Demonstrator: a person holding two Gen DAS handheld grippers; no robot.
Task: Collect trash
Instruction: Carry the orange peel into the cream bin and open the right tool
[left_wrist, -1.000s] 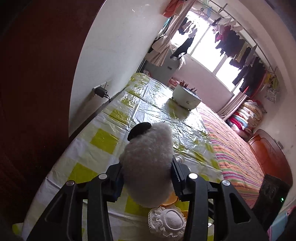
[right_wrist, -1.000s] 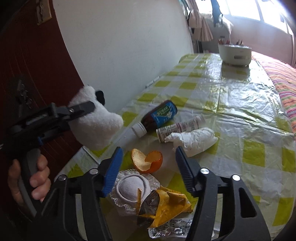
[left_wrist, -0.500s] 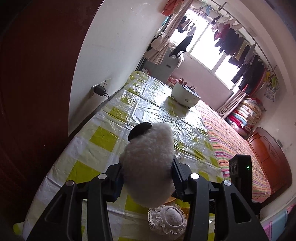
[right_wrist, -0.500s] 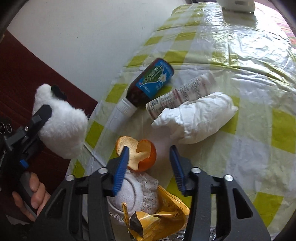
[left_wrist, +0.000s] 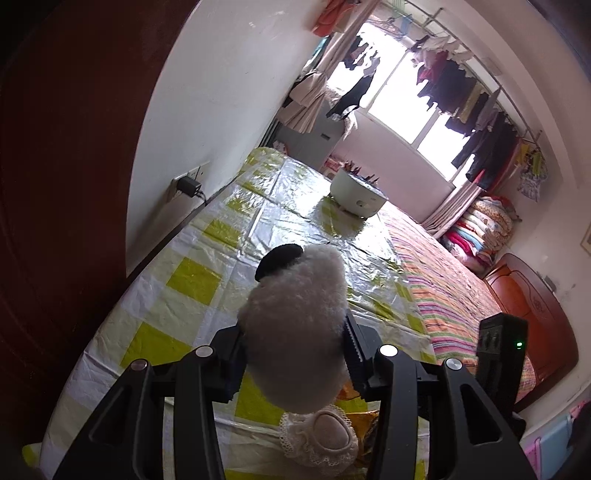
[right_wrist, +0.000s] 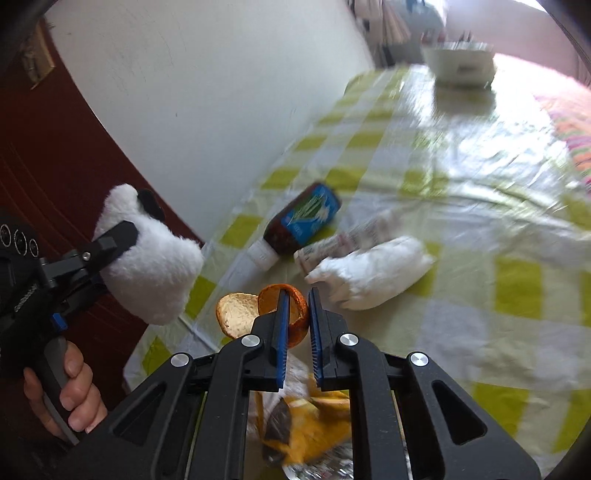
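The right gripper (right_wrist: 297, 295) pinches the orange peel (right_wrist: 295, 314). The left gripper (left_wrist: 293, 345) clamps a plush toy (left_wrist: 295, 325). That thin, curved rind could tear or slip free.

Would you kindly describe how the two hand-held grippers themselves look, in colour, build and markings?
Both are black, angular linkage frames with round silver rivets. The right hand-held gripper has blue ribbed pads on its fingers. The left hand-held gripper has a black pistol handle with a grey trigger and a small blue part; its fingers are toothed. No cables or sleeves show.
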